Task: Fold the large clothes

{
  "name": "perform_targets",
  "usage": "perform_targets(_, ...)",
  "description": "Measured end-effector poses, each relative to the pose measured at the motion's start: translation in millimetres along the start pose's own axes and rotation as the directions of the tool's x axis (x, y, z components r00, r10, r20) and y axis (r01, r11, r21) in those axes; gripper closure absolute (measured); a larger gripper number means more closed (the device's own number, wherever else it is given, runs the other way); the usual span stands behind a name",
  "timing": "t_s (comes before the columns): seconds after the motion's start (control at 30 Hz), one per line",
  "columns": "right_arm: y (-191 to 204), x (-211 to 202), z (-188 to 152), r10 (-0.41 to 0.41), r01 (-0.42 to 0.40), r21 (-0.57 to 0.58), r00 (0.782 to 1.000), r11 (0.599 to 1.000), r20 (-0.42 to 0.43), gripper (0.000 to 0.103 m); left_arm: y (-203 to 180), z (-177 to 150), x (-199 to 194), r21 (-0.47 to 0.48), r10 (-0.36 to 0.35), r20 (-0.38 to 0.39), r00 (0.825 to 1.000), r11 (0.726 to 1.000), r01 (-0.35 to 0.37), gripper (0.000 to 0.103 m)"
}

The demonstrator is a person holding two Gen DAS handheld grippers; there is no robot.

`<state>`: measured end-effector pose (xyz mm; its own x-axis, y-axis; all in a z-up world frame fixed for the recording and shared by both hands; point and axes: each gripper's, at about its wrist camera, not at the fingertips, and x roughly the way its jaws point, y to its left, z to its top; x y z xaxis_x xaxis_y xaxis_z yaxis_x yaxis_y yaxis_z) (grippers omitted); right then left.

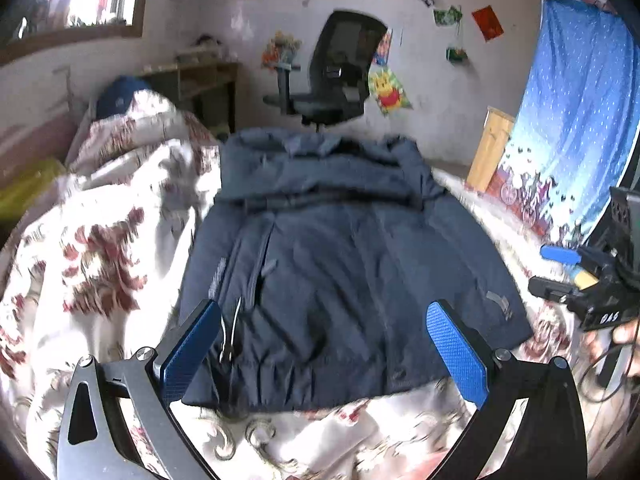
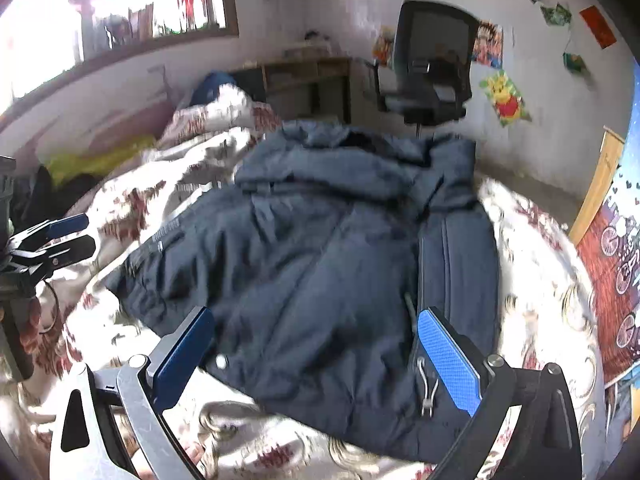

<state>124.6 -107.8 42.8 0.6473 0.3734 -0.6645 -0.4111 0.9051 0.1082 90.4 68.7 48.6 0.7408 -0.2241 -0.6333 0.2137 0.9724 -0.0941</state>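
A dark navy padded jacket (image 1: 340,260) lies flat on a floral bedspread (image 1: 100,264), hem towards me and hood at the far end. My left gripper (image 1: 324,340) hovers open just above the hem, one blue pad (image 1: 192,352) over the jacket's left edge near a drawcord, the other pad (image 1: 456,352) over its right part. In the right wrist view the same jacket (image 2: 320,260) lies at an angle. My right gripper (image 2: 316,344) is open over its near hem, with nothing between its pads. Each gripper shows in the other's view: the right one (image 1: 560,270), the left one (image 2: 68,236).
A bunched floral quilt (image 1: 132,140) lies at the bed's far left. Beyond the bed stand a black office chair (image 1: 336,76) and a wooden desk (image 1: 208,80). A blue curtain (image 1: 572,120) hangs at the right, and a hand (image 1: 624,332) holds the right gripper.
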Motion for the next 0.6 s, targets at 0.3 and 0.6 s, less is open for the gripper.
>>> perform_targets(0.3,-4.1,40.8,-41.4,-0.015,-0.002,-0.078,0.978,0.997,-0.21,0.0,1.2,-46.5,38.5,0.118,0.014,-0.105,0.994,0.993,-0.001,0.002)
perform_targets(0.6,2.6,71.4,-65.1,-0.022,-0.026,-0.139,0.943,0.99,-0.332,0.0,16.1,-66.8,58.3,0.124,0.027,-0.184,0.983,0.992,-0.004,0.002)
